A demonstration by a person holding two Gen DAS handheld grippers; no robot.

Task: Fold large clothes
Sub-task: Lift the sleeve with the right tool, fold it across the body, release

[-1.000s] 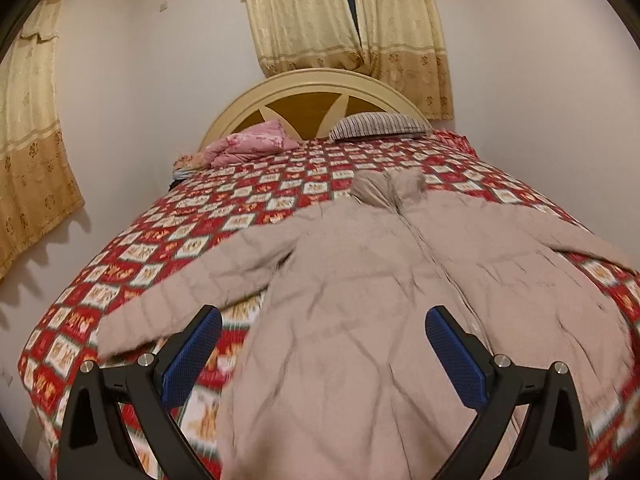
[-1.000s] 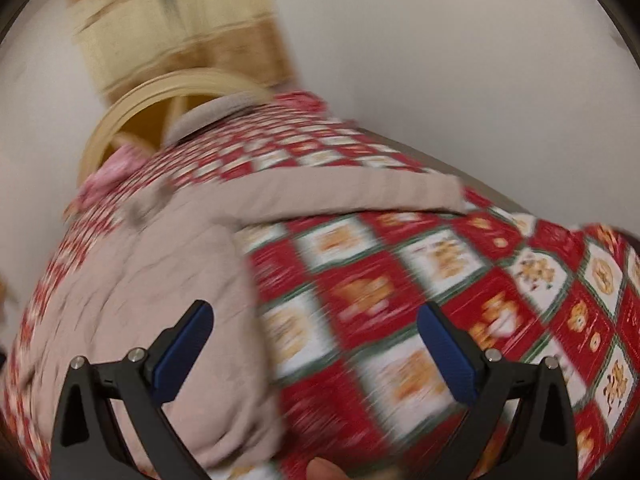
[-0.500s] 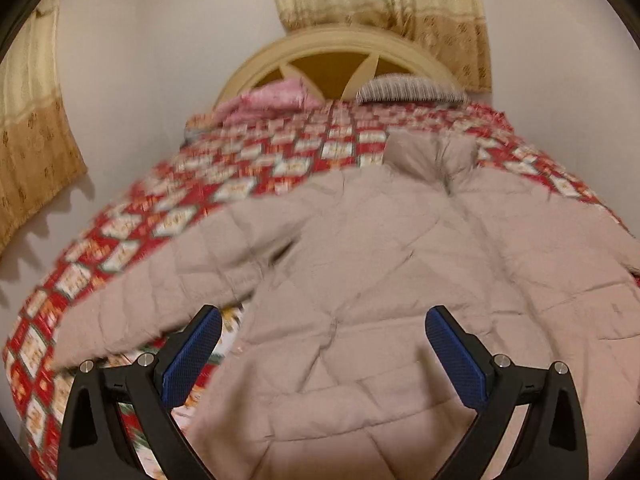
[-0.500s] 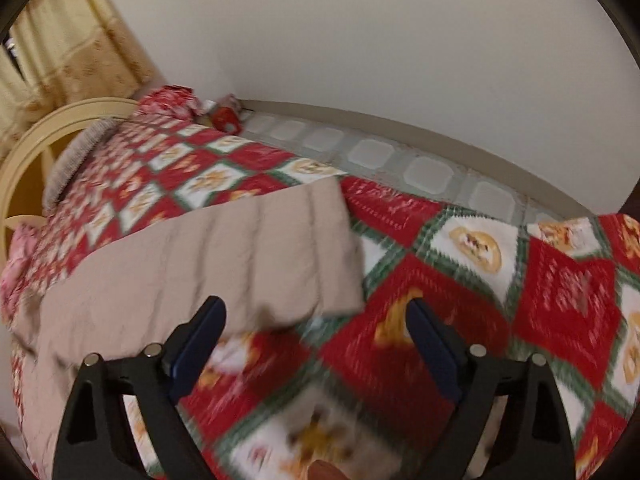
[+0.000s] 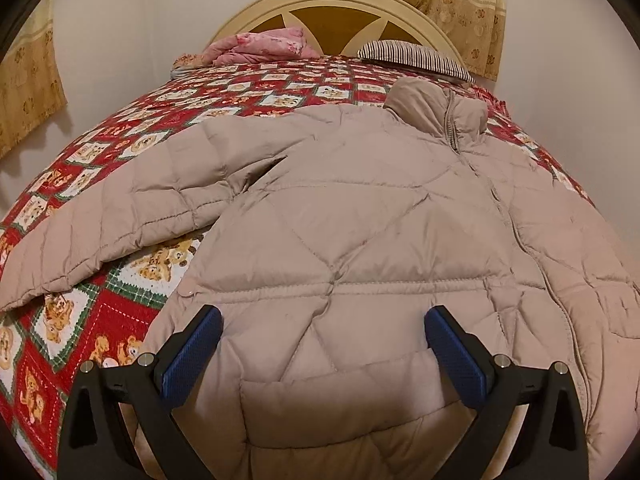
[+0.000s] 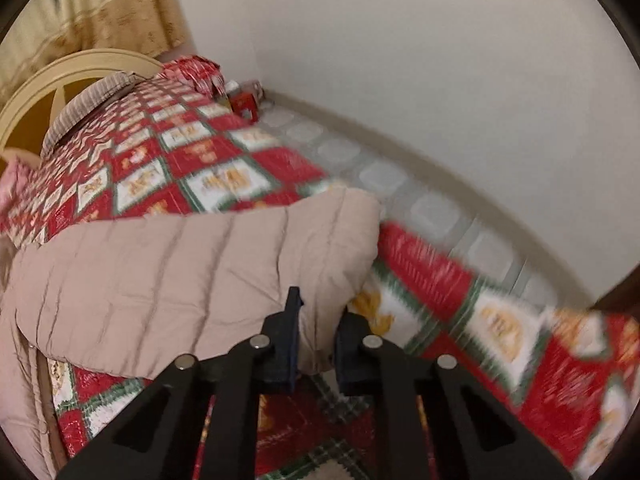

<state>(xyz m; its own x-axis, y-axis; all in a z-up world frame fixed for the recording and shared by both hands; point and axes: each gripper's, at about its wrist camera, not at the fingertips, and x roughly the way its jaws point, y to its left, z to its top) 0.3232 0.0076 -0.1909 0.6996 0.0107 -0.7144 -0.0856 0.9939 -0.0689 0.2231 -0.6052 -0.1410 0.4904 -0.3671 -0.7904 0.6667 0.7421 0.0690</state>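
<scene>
1. Jaws first: on my right gripper (image 6: pixel 316 344) they are pinched down on the cuff end of the coat's sleeve (image 6: pixel 192 276), with puffy fabric bunched between the pads. On my left gripper (image 5: pixel 320 354) they stand wide apart with nothing between them, hovering over the lower body of the coat.

2. That beige quilted coat (image 5: pixel 360 240) lies front up and zipped on the bed, filling the centre and right of the left wrist view. Its collar (image 5: pixel 436 108) points toward the upper right, and its other sleeve (image 5: pixel 120 212) stretches to the left edge of the frame.

3. Handling, as I judge it: soft, padded and bulky, light for its size, with a smooth shell that may slide out of a shallow pinch. It will spring back instead of creasing.

4. Where I would hold: seams, cuffs and the hem, where the fabric is thinner and stitched. The sleeve in my right grip looks ready to be carried across the chest.

5. Beneath it is a red patchwork bedspread (image 5: pixel 80 168).

6. Farther out, at the top of the left wrist view, are a pink bundle (image 5: pixel 264 44), a striped pillow (image 5: pixel 412 58) and the arched headboard (image 5: pixel 332 0).
</scene>
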